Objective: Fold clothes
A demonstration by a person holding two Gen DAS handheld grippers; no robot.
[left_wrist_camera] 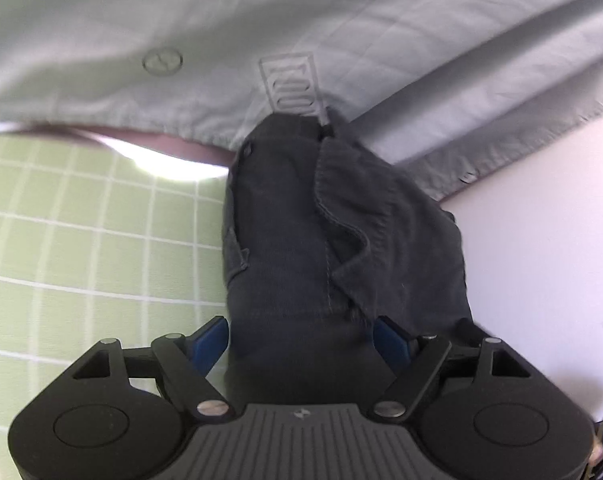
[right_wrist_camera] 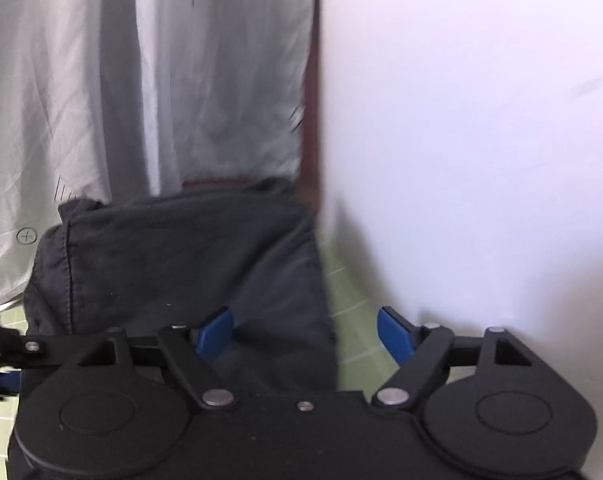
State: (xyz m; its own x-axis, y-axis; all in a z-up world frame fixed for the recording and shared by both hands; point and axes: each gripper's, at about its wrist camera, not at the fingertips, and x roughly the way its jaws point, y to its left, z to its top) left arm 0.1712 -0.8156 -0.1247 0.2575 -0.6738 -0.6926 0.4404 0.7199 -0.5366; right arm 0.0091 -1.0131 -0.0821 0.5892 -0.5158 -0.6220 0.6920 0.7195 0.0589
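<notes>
Landmark for all positions: green checked cover (left_wrist_camera: 81,240)

- Task item: dark garment (left_wrist_camera: 301,220), bundled into a thick, rough fold. It lies on the cover at its far side, with its far end up against the hem of a pale grey shirt (left_wrist_camera: 261,20), which hangs or lies beyond the cover's far edge.
- Left claw (left_wrist_camera: 301,336): jaws wide apart and the dark bundle fills the whole gap from one blue pad to the other. Cannot tell whether the pads actually press on it.
- Right claw (right_wrist_camera: 305,336): jaws apart, holding nothing. The garment's edge runs just inside the left pad; the right pad (right_wrist_camera: 393,336) stands clear, with bare cover showing below it.
- White wall (right_wrist_camera: 461,120) rises at the cover's right edge, close to the garment.
- White garment with an orange print (right_wrist_camera: 221,80) sits beyond the cover's far side.

Risks (judgement):
- A loose flap (left_wrist_camera: 361,240) sits crumpled on top of the bundle. If the bundle is lifted or shifted, the flap could drop open and undo the fold.
- If the left pads only graze the fabric, a lift would take the top layers and leave the rest on the cover.
- The far end touches the shirt hem, so dragging the bundle could pull the shirt along.
- The wall leaves the right claw little room on that side.

Containers: none in either view, so no contents to record
</notes>
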